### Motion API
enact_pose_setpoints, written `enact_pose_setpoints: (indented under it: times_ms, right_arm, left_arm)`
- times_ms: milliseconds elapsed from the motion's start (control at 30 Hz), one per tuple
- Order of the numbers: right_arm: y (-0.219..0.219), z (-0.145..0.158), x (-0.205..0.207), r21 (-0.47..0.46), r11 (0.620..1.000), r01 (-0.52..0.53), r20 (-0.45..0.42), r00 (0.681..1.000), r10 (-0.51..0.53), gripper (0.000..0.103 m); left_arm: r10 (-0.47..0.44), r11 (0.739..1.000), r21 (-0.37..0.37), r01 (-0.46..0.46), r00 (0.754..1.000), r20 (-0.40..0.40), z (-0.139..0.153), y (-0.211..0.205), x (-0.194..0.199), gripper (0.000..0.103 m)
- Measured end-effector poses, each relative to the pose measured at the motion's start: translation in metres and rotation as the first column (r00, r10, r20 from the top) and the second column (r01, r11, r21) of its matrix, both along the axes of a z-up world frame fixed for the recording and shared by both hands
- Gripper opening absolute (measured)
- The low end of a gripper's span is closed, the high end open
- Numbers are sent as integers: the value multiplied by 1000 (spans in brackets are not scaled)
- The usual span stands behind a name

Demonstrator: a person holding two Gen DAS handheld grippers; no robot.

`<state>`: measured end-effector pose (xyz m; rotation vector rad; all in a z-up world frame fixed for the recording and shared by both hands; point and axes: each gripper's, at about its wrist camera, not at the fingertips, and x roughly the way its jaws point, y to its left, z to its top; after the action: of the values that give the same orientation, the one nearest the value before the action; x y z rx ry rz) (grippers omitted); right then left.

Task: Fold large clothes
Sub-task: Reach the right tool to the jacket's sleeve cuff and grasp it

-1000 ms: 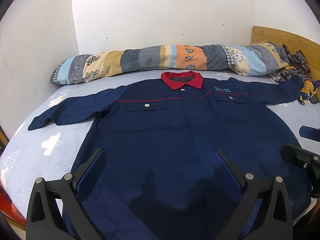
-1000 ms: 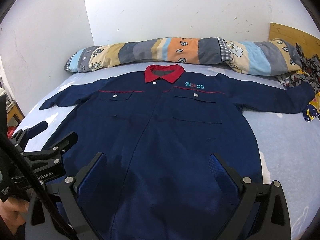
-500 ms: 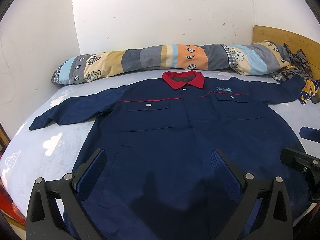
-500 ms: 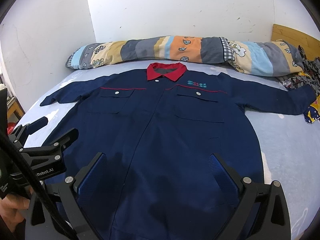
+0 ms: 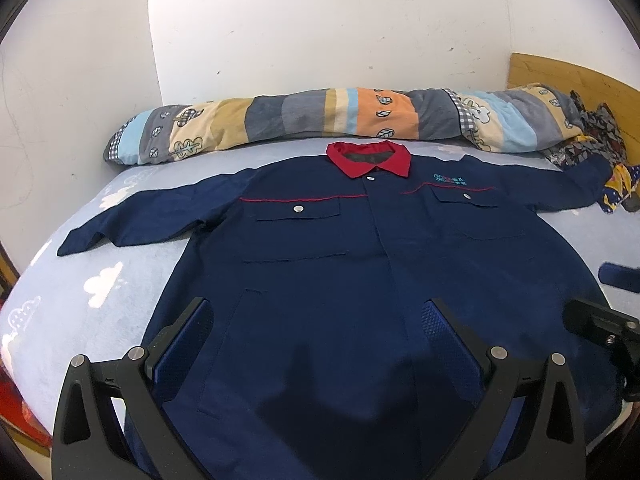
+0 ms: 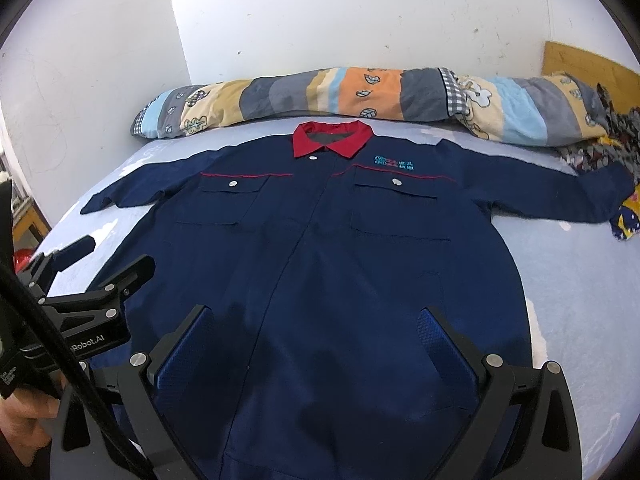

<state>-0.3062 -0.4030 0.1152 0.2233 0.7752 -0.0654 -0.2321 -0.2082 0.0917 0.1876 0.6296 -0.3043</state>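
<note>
A large navy work jacket (image 5: pixel 320 256) (image 6: pixel 340 248) with a red collar (image 5: pixel 368 158) (image 6: pixel 332 138) lies flat and face up on the bed, both sleeves spread outward. My left gripper (image 5: pixel 318 320) hovers open above the jacket's lower front, nothing between its fingers. My right gripper (image 6: pixel 316 324) is also open over the lower front, a little further right. In the right wrist view the left gripper (image 6: pixel 92 264) shows at the left, held by a hand (image 6: pixel 24 420). The right gripper's fingertips (image 5: pixel 600 320) show at the right edge of the left wrist view.
The bed has a pale blue cloud-print sheet (image 5: pixel 80 300) (image 6: pixel 580 280). A long rolled patchwork quilt (image 5: pixel 340 116) (image 6: pixel 360 96) lies along the white wall behind the collar. Patterned clothes (image 5: pixel 592 144) are heaped at the far right by a wooden headboard (image 5: pixel 560 72).
Both grippers have drifted slightly, so the jacket sits a little lower and nearer in each view. The jacket itself has not moved, and both grippers stay open.
</note>
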Motion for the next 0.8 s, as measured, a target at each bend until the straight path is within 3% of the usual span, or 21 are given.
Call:
enact_pose_setpoints:
  times_ms: [200, 433, 533, 667, 767, 800]
  right_arm:
    - [-39, 1, -1, 152, 986, 63, 4, 998, -65, 103]
    - [-115, 22, -11, 262, 951, 165, 54, 981, -185, 103]
    - [-162, 27, -12, 276, 937, 213, 51, 971, -235, 103]
    - [-246, 26, -16, 324, 892, 314, 18, 941, -337, 101]
    - [-309, 22, -16, 339, 847, 408, -26, 905, -426, 93]
    - [-331, 20, -15, 344, 829, 441, -40, 889, -457, 86]
  left_arm:
    - [76, 995, -65, -80, 995, -62, -4, -10, 33, 103]
    - [18, 999, -43, -22, 996, -85, -12, -49, 56, 103]
    - [-21, 999, -42, 18, 997, -70, -7, -61, 55, 103]
    - [-81, 996, -31, 79, 995, -66, -6, -75, 49, 103]
    - [-115, 993, -17, 114, 991, -68, -7, -84, 45, 103]
    - [-121, 993, -13, 121, 990, -70, -8, -86, 46, 103]
